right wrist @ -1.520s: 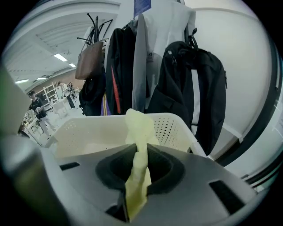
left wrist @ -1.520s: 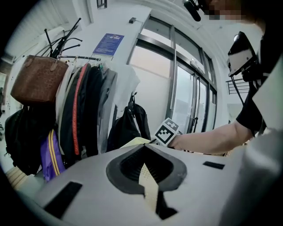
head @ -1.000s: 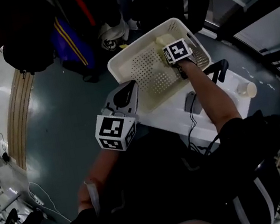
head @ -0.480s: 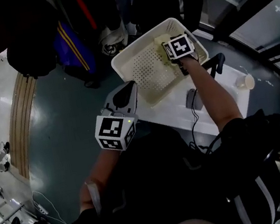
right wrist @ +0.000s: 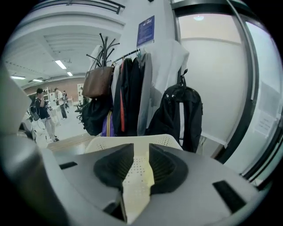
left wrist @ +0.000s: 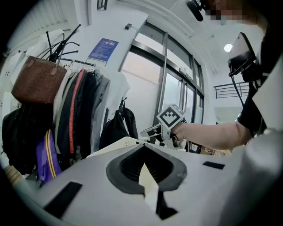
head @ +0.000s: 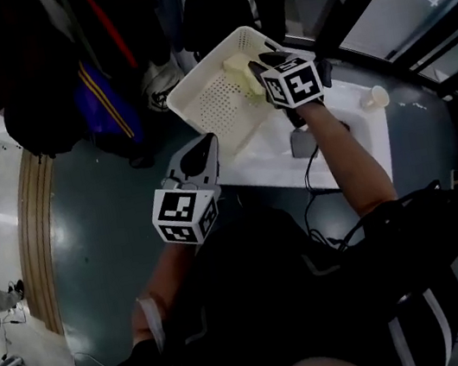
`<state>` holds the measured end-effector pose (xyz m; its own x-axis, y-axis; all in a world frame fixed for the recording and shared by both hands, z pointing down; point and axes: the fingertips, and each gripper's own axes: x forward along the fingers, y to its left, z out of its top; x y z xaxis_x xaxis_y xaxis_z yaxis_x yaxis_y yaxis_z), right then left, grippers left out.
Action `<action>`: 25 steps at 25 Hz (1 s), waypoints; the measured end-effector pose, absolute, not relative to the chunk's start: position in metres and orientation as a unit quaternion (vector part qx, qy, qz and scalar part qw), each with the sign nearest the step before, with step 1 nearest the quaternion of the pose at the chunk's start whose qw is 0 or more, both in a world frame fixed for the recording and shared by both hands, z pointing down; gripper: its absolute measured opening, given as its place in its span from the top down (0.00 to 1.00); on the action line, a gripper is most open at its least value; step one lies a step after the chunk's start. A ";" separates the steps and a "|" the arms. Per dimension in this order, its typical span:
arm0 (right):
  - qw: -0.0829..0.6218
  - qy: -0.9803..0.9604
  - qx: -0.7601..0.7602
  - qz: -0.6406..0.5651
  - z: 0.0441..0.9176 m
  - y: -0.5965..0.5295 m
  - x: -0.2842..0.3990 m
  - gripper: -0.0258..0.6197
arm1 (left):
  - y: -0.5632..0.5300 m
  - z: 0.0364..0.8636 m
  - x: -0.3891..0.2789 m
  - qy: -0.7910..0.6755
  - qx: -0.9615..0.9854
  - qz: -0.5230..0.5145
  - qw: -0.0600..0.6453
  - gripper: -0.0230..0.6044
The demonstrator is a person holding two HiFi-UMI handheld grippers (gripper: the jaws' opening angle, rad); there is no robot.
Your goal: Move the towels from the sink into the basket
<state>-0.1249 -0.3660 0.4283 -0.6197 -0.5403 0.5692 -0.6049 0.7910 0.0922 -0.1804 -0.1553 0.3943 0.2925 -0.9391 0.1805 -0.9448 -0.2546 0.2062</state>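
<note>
The white perforated basket (head: 216, 99) stands on a white table (head: 351, 126), with a pale yellow towel (head: 239, 67) lying at its far side. My right gripper (head: 264, 64) hovers above the basket's right part. Its jaws have just been closing, but a gap still shows between them with nothing in it. Through that gap I see the basket (right wrist: 164, 140) below my right gripper (right wrist: 141, 150). My left gripper (head: 203, 150) hangs near the table's front edge, shut and empty. Past my left gripper (left wrist: 142, 152) I see the basket's rim (left wrist: 118, 144). No sink is in view.
A coat rack with jackets, a brown bag (left wrist: 37, 81) and a black backpack (right wrist: 179, 117) stands just behind the basket. A paper cup (head: 372, 96) and a dark device (head: 302, 142) with a cable lie on the table. A glass wall runs along the right.
My right gripper has risen out of the basket, and the towel stays lying inside. My left gripper has shifted a little up towards the table.
</note>
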 end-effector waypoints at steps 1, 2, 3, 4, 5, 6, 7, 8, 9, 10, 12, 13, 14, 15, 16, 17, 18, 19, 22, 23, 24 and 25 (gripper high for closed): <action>0.284 -0.899 0.329 0.051 0.419 -0.357 -0.119 0.80 | -0.150 0.393 -0.179 -0.590 0.796 0.009 0.136 0.96; 0.270 -0.900 0.339 0.047 0.410 -0.348 -0.113 0.82 | -0.145 0.391 -0.177 -0.585 0.800 0.009 0.133 0.96; 0.257 -0.900 0.349 0.045 0.402 -0.338 -0.107 0.82 | -0.141 0.390 -0.175 -0.580 0.804 0.010 0.130 0.96; 0.245 -0.901 0.357 0.045 0.395 -0.328 -0.102 0.83 | -0.137 0.388 -0.174 -0.574 0.809 0.012 0.126 0.96; 0.233 -0.901 0.362 0.046 0.388 -0.317 -0.096 0.84 | -0.133 0.386 -0.172 -0.568 0.814 0.013 0.121 0.96; 0.221 -0.902 0.368 0.046 0.382 -0.306 -0.091 0.86 | -0.129 0.383 -0.170 -0.562 0.819 0.013 0.117 0.96; 0.210 -0.903 0.373 0.046 0.376 -0.295 -0.085 0.87 | -0.125 0.380 -0.168 -0.556 0.823 0.011 0.113 0.96; 0.199 -0.903 0.379 0.044 0.370 -0.283 -0.078 0.88 | -0.121 0.377 -0.166 -0.552 0.827 0.008 0.110 0.96; 0.188 -0.902 0.387 0.042 0.365 -0.272 -0.070 0.89 | -0.117 0.375 -0.163 -0.548 0.830 0.005 0.107 0.96; 0.177 -0.900 0.395 0.039 0.359 -0.261 -0.061 0.90 | -0.112 0.374 -0.161 -0.545 0.832 0.002 0.105 0.96; 0.158 -0.896 0.414 0.035 0.350 -0.238 -0.042 0.90 | -0.105 0.372 -0.157 -0.540 0.835 -0.003 0.102 0.96; 0.150 -0.892 0.424 0.034 0.348 -0.228 -0.033 0.91 | -0.102 0.371 -0.155 -0.538 0.837 -0.005 0.101 0.96; 0.142 -0.889 0.434 0.034 0.346 -0.217 -0.024 0.91 | -0.100 0.371 -0.154 -0.537 0.838 -0.008 0.099 0.96; 0.134 -0.885 0.444 0.034 0.345 -0.208 -0.014 0.91 | -0.098 0.370 -0.152 -0.536 0.838 -0.011 0.098 0.96; 0.126 -0.882 0.453 0.035 0.344 -0.199 -0.006 0.91 | -0.096 0.369 -0.150 -0.536 0.838 -0.016 0.099 0.96; 0.119 -0.878 0.461 0.038 0.344 -0.191 0.003 0.91 | -0.095 0.368 -0.148 -0.534 0.839 -0.021 0.101 0.96; 0.114 -0.875 0.469 0.042 0.344 -0.185 0.011 0.91 | -0.094 0.368 -0.144 -0.531 0.841 -0.025 0.103 0.96; 0.108 -0.871 0.477 0.048 0.344 -0.180 0.019 0.91 | -0.095 0.368 -0.140 -0.527 0.843 -0.028 0.106 0.96; 0.095 -0.860 0.498 0.062 0.351 -0.171 0.047 0.91 | -0.101 0.373 -0.124 -0.514 0.850 -0.028 0.112 0.96; 0.093 -0.857 0.504 0.063 0.353 -0.171 0.057 0.91 | -0.103 0.375 -0.118 -0.510 0.852 -0.029 0.114 0.96; 0.093 -0.854 0.508 0.064 0.355 -0.172 0.066 0.91 | -0.106 0.375 -0.112 -0.507 0.854 -0.031 0.115 0.96; 0.093 -0.852 0.512 0.064 0.356 -0.175 0.074 0.91 | -0.109 0.374 -0.106 -0.504 0.855 -0.032 0.116 0.96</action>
